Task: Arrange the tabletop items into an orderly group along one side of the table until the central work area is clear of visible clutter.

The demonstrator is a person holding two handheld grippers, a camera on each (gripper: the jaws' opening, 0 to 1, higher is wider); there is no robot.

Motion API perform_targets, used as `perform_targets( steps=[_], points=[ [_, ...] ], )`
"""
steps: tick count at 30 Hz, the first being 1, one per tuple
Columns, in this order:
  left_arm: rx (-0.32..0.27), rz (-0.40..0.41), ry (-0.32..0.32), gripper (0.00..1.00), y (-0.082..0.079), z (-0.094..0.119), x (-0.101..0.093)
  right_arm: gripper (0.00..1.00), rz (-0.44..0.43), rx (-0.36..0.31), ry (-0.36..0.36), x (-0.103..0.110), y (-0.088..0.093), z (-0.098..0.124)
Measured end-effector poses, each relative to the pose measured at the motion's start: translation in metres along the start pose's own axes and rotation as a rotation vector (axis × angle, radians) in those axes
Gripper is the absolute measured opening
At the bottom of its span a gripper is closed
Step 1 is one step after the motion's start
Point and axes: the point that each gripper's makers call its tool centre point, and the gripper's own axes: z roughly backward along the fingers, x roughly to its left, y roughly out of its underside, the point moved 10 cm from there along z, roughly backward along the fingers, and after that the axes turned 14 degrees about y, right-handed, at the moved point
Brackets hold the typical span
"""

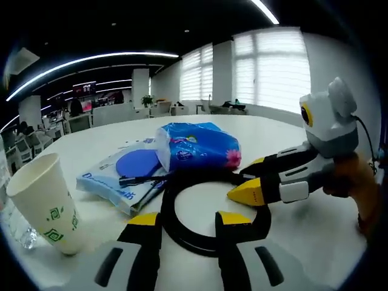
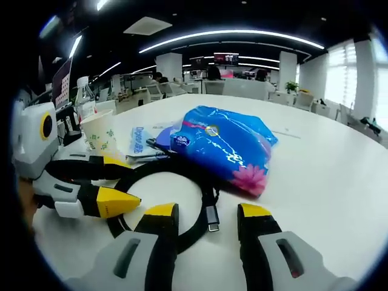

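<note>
A black cable (image 1: pixel 165 209) lies coiled in a loop on the white table (image 1: pixel 315 233); its plug end (image 2: pixel 212 218) points at my right gripper. My left gripper (image 1: pixel 189 221) is open, its jaws either side of the loop's near arc. Coming in from the right, my right gripper (image 1: pixel 245 179) is open at the loop's far side. In the right gripper view, that gripper (image 2: pixel 207 212) stands open over the cable (image 2: pixel 151 170), and the left gripper (image 2: pixel 118 182) is open beside the coil. A blue tissue pack (image 1: pixel 197 145) (image 2: pixel 224 145) lies just behind the coil.
A paper cup (image 1: pixel 45 203) (image 2: pixel 100 136) stands upright to one side. A light blue packet (image 1: pixel 112 182) (image 2: pixel 142 140) with a blue disc (image 1: pixel 138 162) and a black pen (image 1: pixel 142 179) on it lies beside the tissue pack. Bare tabletop (image 2: pixel 327 182) stretches beyond.
</note>
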Motion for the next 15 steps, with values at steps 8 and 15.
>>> perform_targets(
  steps=[8,15],
  points=[
    [0.001,0.031,-0.03,0.3,0.0001,0.0,-0.0007,0.29,-0.008,-0.008,0.014,0.0031,0.0037,0.0048],
    [0.0,0.061,-0.076,0.19,-0.0005,0.0008,0.002,0.19,0.005,-0.018,0.0,0.0093,0.0021,0.0021]
  ],
)
